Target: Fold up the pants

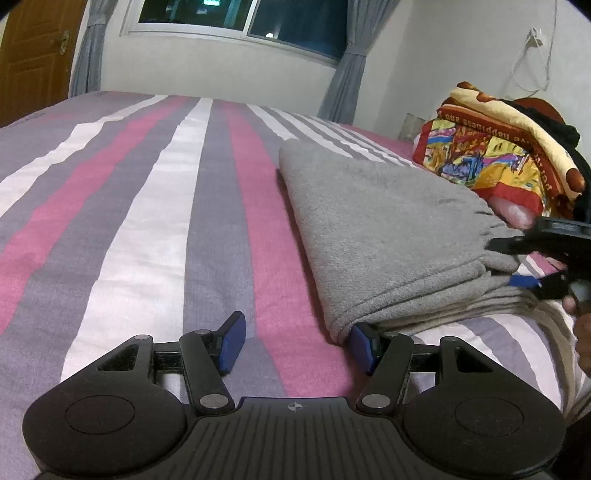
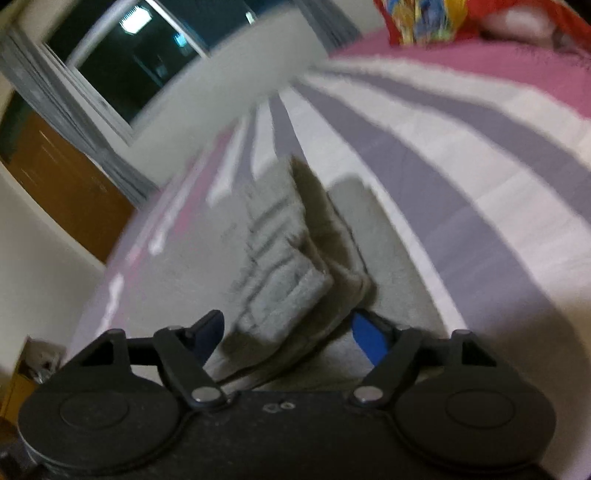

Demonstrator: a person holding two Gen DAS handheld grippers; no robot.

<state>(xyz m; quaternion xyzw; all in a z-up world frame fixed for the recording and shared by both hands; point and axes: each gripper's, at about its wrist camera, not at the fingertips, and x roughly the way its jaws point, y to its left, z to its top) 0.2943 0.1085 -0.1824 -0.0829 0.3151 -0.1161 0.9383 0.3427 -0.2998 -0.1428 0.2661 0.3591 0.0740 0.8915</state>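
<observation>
Pants: I see the grey pants (image 1: 388, 236) folded into a stacked bundle on the right half of the bed, elastic waistband end toward the right gripper.
Bed: striped sheet (image 1: 155, 206) in pink, white and grey-purple; stripes run away from the left camera toward the far wall. Bare sheet left of the pants.
Left gripper (image 1: 295, 341): fingers spread wide, low over the sheet. Right blue pad (image 1: 364, 345) touches the near corner of the bundle; left pad (image 1: 232, 341) sits on bare sheet. Nothing held.
Right gripper (image 1: 532, 266): at the waistband end, one finger above the layers, one below. In its own view the fingers (image 2: 365, 339) stand apart with folded fabric (image 2: 291, 295) between them; blurred, so I can't tell if they're pinching it.
Room: dark window (image 1: 236, 18) with grey curtains (image 1: 343, 74) on the far wall, wooden door (image 1: 33, 51) at left, white cable (image 1: 532, 59) on the right wall.
Other: colourful printed blanket (image 1: 487, 147) heaped beyond the pants.
</observation>
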